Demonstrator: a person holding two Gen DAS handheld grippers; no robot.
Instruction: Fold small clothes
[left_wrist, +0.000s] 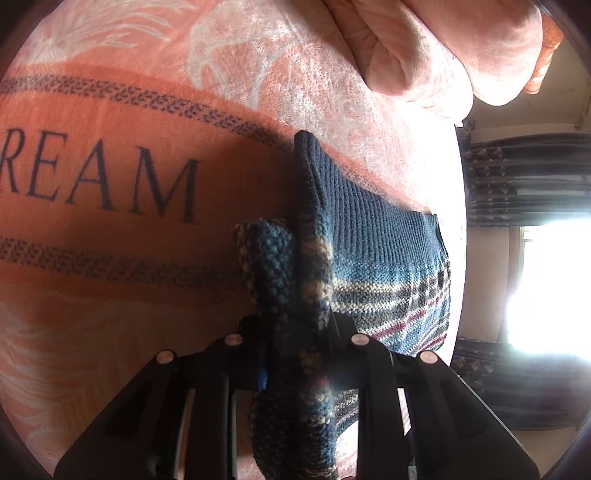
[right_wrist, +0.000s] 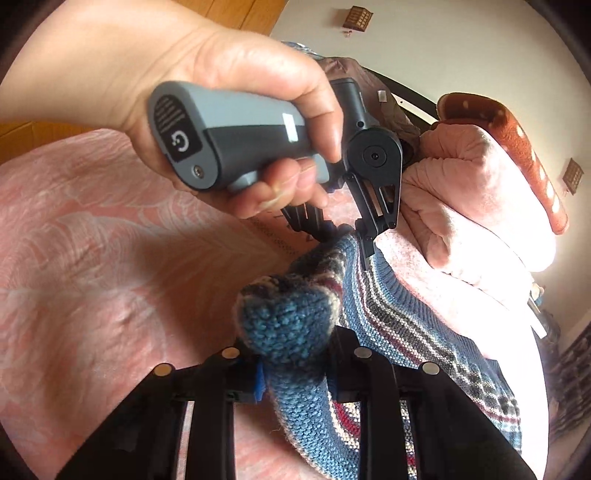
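A small knitted blue sweater (left_wrist: 373, 236) with cream, grey and maroon stripes lies partly on an orange-pink blanket (left_wrist: 110, 277). My left gripper (left_wrist: 295, 332) is shut on a bunched edge of the knit, which rises between its black fingers. In the right wrist view my right gripper (right_wrist: 295, 354) is shut on another bunched blue edge of the same sweater (right_wrist: 406, 325). The left gripper (right_wrist: 354, 240), held by a hand (right_wrist: 240, 66), pinches the sweater further along that edge. The striped body hangs and spreads to the right of both grippers.
The blanket carries the letters "REAM" (left_wrist: 99, 181) and dark patterned bands. A heap of pink quilt (right_wrist: 472, 206) lies behind the sweater, with an orange dotted cushion (right_wrist: 517, 147) on it. Dark curtains (left_wrist: 524, 177) and a bright window (left_wrist: 546, 284) are at the right.
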